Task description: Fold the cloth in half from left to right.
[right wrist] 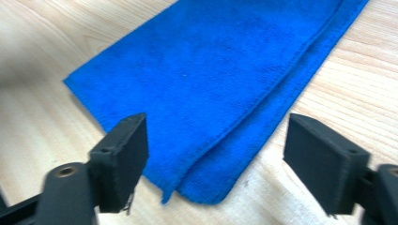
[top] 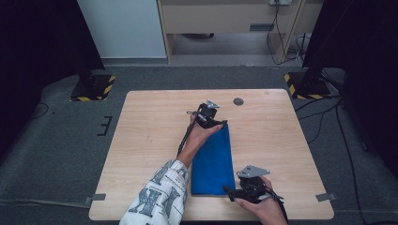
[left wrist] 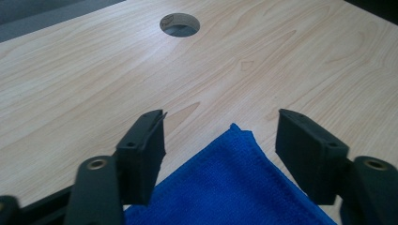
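Observation:
A blue cloth (top: 213,161), folded into a long strip, lies flat on the wooden table (top: 150,140), running from near the front edge toward the middle. My left gripper (top: 220,123) is at the strip's far end. In the left gripper view its jaws stand open on either side of the cloth's far corner (left wrist: 230,187) without pressing on it. My right gripper (top: 228,190) sits at the near right corner, also open. In the right gripper view the cloth's folded end (right wrist: 211,79) lies just ahead of the spread fingers (right wrist: 123,157).
A round cable hole (top: 238,101) is in the table just beyond the left gripper. Stand bases with yellow-black stripes sit on the floor at the back left (top: 93,86) and back right (top: 305,84). Cables trail over the floor on the right.

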A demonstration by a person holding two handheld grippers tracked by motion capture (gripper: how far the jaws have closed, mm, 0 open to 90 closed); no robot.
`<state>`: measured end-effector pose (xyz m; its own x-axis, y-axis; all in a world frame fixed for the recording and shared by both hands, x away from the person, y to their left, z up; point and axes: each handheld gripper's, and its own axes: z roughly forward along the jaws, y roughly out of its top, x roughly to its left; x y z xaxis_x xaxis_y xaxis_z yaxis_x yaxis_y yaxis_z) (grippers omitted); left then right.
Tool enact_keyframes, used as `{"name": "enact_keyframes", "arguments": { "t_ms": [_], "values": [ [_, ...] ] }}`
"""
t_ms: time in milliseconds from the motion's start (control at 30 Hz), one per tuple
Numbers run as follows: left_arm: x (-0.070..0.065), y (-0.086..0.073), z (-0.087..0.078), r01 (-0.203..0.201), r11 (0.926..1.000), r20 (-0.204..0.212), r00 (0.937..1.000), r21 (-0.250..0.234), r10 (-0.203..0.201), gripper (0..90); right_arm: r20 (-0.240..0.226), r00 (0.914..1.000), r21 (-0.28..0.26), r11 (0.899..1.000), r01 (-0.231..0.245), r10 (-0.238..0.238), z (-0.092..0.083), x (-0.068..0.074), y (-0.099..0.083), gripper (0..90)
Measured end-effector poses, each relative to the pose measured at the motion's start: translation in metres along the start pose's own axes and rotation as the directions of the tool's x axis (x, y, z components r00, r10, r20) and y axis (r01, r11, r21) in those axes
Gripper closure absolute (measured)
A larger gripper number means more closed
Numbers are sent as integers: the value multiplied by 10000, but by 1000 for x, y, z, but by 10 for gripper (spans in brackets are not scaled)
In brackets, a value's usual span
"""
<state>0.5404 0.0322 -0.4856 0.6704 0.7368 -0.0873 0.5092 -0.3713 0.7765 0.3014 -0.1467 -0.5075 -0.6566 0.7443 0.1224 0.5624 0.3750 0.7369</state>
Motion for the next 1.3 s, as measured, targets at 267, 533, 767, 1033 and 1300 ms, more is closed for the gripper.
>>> {"name": "enact_keyframes", "arguments": {
  "t_ms": [267, 533, 767, 1033, 1300],
  "values": [
    [1, -1, -16, -155, 9994, -90, 9998, 294, 158, 168, 310, 9994, -75, 9999, -135, 137, 11, -15, 5, 112],
    [0, -5, -32, -193, 9993, -405, 9990, 305, 206, 66, 291, 9994, -343, 9992, -196, 206, 13, -34, 10, 85],
    [3, -22, -50, -300, 9986, -261, 9992, 427, 312, 58, 331, 9992, -411, 9989, -212, 226, 24, -49, 28, 95],
    [21, -33, -67, 137, 9995, -485, 9987, 295, -122, 72, 1022, 9947, -337, 9994, -33, 68, 39, -72, 50, 110],
    [31, -43, -66, 113, 9987, -592, 9982, 500, -84, 93, 1003, 9950, -316, 9995, 21, 11, 53, -94, 84, 123]
  ]
}}
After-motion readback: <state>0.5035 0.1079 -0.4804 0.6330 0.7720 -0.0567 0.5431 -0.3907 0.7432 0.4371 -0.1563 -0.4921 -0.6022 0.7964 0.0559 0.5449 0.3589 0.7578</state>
